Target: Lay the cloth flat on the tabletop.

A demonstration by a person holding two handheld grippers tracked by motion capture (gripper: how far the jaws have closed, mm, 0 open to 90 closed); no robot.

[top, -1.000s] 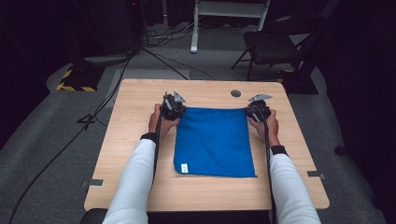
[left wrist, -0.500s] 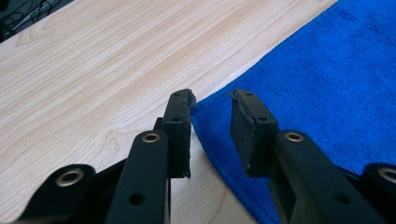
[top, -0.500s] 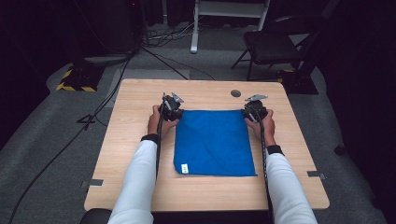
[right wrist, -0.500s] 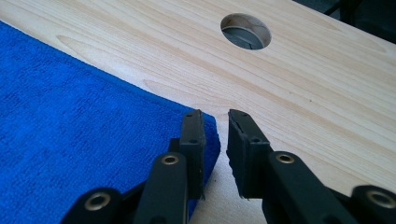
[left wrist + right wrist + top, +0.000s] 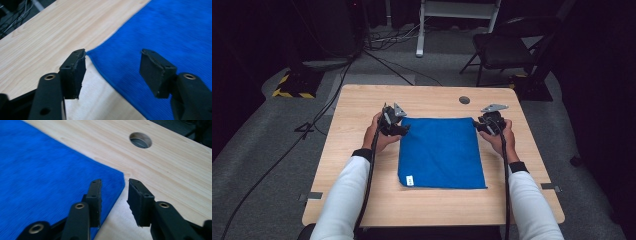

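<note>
one blue cloth (image 5: 441, 152), two grippers, one table (image 5: 362, 115), one chair (image 5: 507, 47)

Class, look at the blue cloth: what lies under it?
The blue cloth lies flat on the wooden table, whose bare top shows all round it. Whatever might lie beneath is covered; no bulge shows.

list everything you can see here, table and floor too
blue cloth: one, blue, lying flat at the table's middle, small white tag at its near left corner
table: one, light wood, round hole near its far right
folding chair: one, black, floor beyond the table's far right
cables: several, black, on the grey floor to the left
left gripper: one, black, jaws just opened, nothing between them, at the cloth's far left corner
right gripper: one, black, jaws just opened, over the far right corner
</note>
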